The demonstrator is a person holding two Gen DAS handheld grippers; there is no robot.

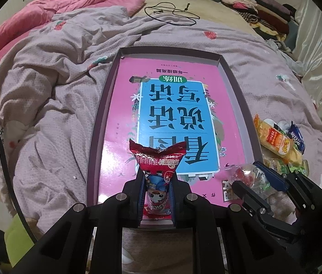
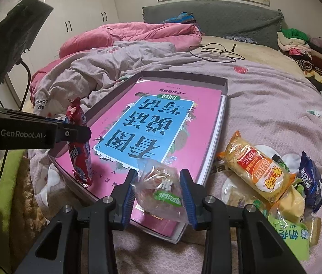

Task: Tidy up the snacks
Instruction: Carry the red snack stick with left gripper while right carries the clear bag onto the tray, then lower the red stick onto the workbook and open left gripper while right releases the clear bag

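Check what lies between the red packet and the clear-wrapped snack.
Only bare pink book cover separates red packet and clear-wrapped snack; seen in the right wrist view.

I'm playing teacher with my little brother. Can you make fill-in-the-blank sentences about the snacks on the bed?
1. The left gripper holds a ____ snack packet.
2. The right gripper holds a ____ plastic packet.
3. Both packets hang over the shallow box with a ____ book inside.
4. The loose snack pile lies on the ____ beside the box.

Missing words: red; clear; pink; bed
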